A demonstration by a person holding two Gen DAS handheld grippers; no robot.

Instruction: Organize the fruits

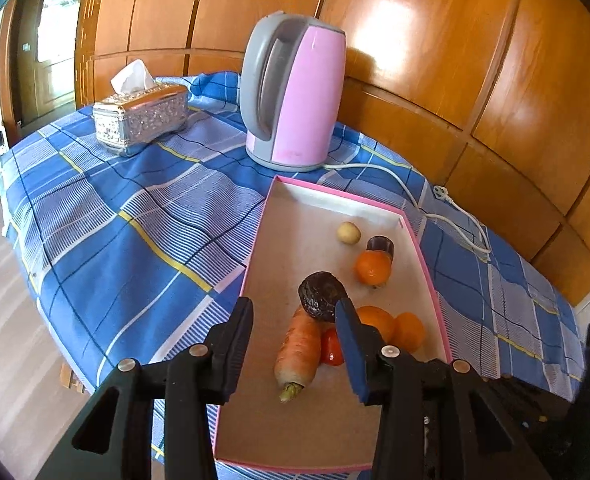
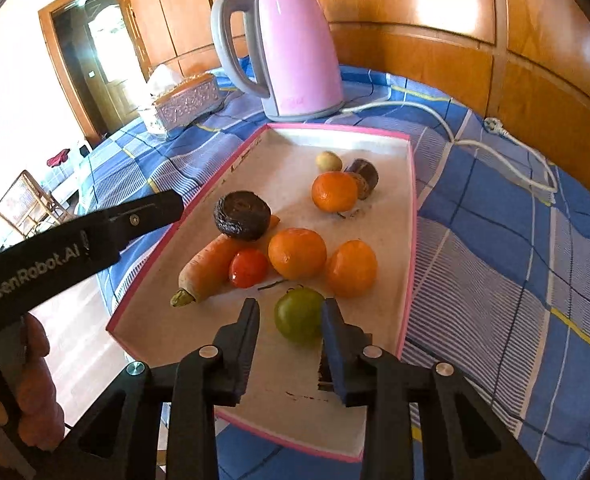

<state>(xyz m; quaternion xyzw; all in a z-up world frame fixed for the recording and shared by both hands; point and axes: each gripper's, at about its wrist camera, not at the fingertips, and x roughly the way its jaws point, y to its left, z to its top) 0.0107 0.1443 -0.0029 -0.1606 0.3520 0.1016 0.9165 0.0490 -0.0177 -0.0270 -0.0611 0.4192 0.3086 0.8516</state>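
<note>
A table draped in a blue checked cloth (image 1: pixel 127 240) carries a shallow pink-edged tray (image 2: pixel 411 216), the landmark for all else. Behind the tray's far end stands a pink electric kettle (image 1: pixel 295 92), its white cord (image 2: pixel 495 148) trailing along the tray's right side; a silver tissue box (image 1: pixel 141 118) sits farther off to the tray's far left. Inside the tray, a carrot (image 2: pixel 211 266) lies along the left wall with a dark wrinkled fruit (image 2: pixel 242 214) touching its far end. Three oranges (image 2: pixel 297 253) occupy the middle and far half, a red tomato (image 2: pixel 248 268) is wedged between carrot and nearest orange, and a small pale fruit (image 2: pixel 328 161) and a dark purple one (image 2: pixel 365 174) rest near the far wall. The left gripper (image 1: pixel 295 320) hovers over the tray's left half, jaws partly open and empty. At the near end, the right gripper (image 2: pixel 291 320) brackets a green tomato (image 2: pixel 298 314), right pad touching, left pad apart.
</note>
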